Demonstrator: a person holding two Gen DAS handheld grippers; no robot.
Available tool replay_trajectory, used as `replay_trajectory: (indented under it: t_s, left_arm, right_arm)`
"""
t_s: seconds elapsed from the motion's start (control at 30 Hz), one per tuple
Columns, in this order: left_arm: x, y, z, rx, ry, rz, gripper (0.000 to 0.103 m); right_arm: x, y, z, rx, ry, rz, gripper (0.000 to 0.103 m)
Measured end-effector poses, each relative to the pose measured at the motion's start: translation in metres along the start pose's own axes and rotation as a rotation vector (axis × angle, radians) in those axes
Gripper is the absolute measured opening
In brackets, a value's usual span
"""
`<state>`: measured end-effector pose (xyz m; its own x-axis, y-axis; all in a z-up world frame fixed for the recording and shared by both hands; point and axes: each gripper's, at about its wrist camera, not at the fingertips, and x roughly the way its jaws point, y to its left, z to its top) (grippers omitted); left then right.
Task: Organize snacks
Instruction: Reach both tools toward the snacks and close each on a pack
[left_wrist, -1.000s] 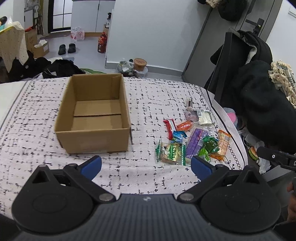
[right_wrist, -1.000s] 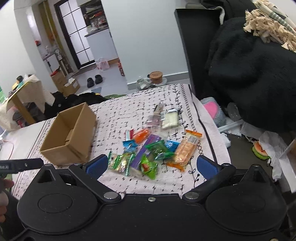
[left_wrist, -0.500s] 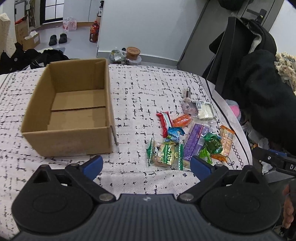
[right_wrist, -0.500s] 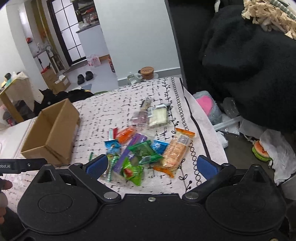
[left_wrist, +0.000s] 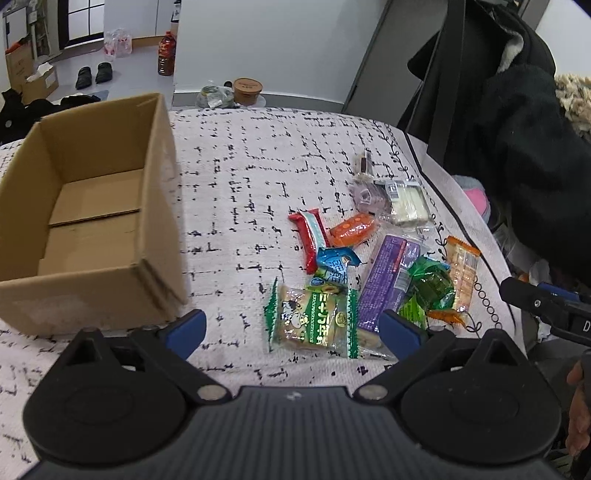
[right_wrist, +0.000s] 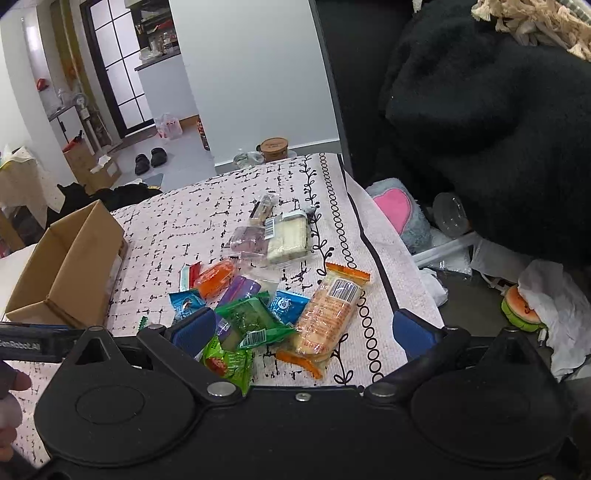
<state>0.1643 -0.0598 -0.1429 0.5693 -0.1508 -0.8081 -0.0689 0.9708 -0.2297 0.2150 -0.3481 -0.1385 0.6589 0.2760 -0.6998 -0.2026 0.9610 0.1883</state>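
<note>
An open, empty cardboard box sits on the patterned tablecloth at the left; it also shows in the right wrist view. A pile of several wrapped snacks lies to its right: a green-edged cookie pack, a purple pack, a red bar, an orange pack. In the right wrist view an orange cracker pack and a green pack lie nearest. My left gripper is open and empty, just short of the cookie pack. My right gripper is open and empty over the pile.
The table's right edge drops to a floor with a grey and pink cushion, white paper and a burger-shaped toy. A dark coat hangs at the right. A brown cup stands beyond the far edge.
Both grippers have moved forward and lower toward the snack pile. The box has slid leftward in the left wrist view. Both sets of jaws stay open.
</note>
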Motion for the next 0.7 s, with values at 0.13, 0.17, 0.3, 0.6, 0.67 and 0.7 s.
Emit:
replay_trajectory:
  t_s: [0.13,0.17,0.3,0.6,0.67,0.7]
  left_arm:
    - [0.017,-0.003,-0.002,0.005,0.023,0.003,0.094]
    - [0.021,-0.003,-0.002,0.003,0.027,0.001,0.093]
    - [0.034,-0.007,-0.002,0.006,0.036,0.003,0.089]
    - [0.056,-0.014,-0.004,0.005,0.047,0.006,0.081]
    - [0.060,-0.015,-0.005,0.007,0.053,0.010,0.079]
    - [0.063,-0.015,-0.005,0.009,0.059,0.015,0.076]
  right_arm:
    - [0.009,-0.003,-0.006,0.017,0.023,-0.021,0.101]
    - [0.012,-0.004,-0.008,0.018,0.026,-0.023,0.100]
    - [0.020,-0.007,-0.012,0.026,0.037,-0.037,0.087]
    - [0.045,-0.013,-0.015,0.051,0.068,-0.075,0.064]
    - [0.049,-0.012,-0.014,0.040,0.072,-0.084,0.064]
    - [0.051,-0.012,-0.014,0.038,0.075,-0.087,0.064]
